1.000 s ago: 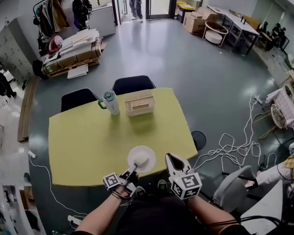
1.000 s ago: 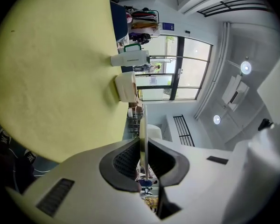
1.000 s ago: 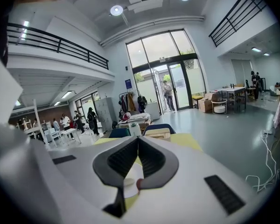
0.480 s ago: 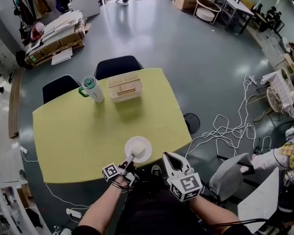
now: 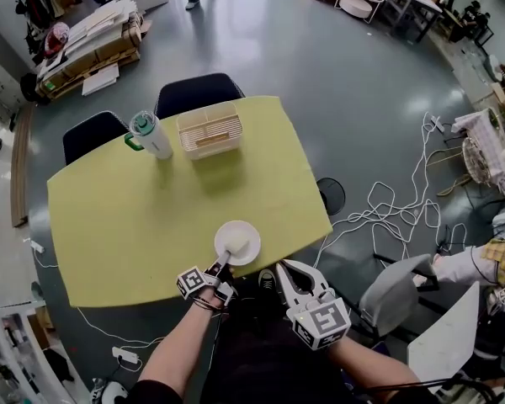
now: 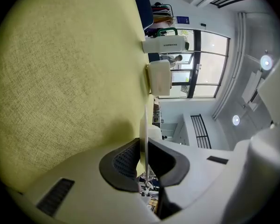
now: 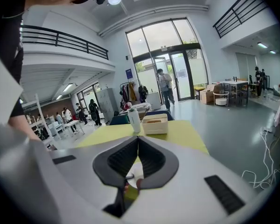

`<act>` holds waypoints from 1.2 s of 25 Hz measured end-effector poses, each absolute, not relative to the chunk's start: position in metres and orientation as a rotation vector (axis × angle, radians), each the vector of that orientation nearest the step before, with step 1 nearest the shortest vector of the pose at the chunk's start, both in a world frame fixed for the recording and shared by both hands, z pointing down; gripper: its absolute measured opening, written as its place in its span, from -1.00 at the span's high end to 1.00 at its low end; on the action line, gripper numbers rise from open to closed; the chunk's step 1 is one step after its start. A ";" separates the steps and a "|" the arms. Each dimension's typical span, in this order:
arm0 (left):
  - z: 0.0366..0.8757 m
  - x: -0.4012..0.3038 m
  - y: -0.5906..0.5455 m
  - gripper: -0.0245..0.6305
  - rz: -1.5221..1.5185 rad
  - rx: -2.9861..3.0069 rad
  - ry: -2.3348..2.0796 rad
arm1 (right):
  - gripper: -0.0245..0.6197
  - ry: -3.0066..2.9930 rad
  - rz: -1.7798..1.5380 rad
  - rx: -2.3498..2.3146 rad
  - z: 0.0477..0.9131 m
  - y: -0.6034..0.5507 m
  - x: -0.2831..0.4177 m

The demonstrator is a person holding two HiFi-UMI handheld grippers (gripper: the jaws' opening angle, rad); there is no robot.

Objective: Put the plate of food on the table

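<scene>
Yellow-green cloth covers the table [image 5: 135, 225]. The left gripper [image 5: 222, 268] has its narrowly parted jaws clamped on the near rim of the white plate [image 5: 227, 232]. The plate carries pale food [image 5: 239, 244] at the table's near edge, resting or just above. The right gripper [image 5: 287, 269] waits beside it, jaws together and empty. The plate should probably stay level and go further inboard before it is let go.

Glossy grey floor [image 5: 261, 49] everywhere, two dark padded chairs [image 5: 198, 91] tucked in, white cables [image 5: 393, 213] trailing right, tall glass doors [image 7: 177, 55] bright with daylight.
</scene>
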State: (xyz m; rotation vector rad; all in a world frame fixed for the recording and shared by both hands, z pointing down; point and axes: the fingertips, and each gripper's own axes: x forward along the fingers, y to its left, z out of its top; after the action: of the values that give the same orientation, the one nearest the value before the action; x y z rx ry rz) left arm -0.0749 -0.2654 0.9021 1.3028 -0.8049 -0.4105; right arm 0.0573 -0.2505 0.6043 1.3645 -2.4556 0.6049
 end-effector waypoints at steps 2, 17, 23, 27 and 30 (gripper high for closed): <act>0.907 -0.071 -0.265 0.80 -0.407 1.297 -0.808 | 0.89 -2.449 0.618 1.361 0.609 -0.248 0.059; 0.928 -0.061 -0.269 0.81 -0.364 1.260 -0.855 | 0.89 -2.430 0.673 1.378 0.625 -0.246 0.064; 0.929 -0.062 -0.271 0.81 -0.325 1.223 -0.923 | 0.89 -2.437 0.690 1.367 0.627 -0.244 0.060; 0.928 -0.065 -0.272 0.80 -0.258 1.233 -1.013 | 0.89 -2.437 0.694 1.364 0.627 -0.243 0.060; 0.925 -0.070 -0.273 0.79 -0.169 1.289 -1.093 | 0.89 -2.443 0.693 1.365 0.625 -0.242 0.061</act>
State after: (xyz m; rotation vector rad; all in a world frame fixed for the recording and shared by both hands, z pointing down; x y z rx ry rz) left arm -0.0699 -0.2730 0.9246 1.2893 -1.0925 -0.1694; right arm 0.0605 -0.2424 0.6250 1.3648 -2.4429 0.6930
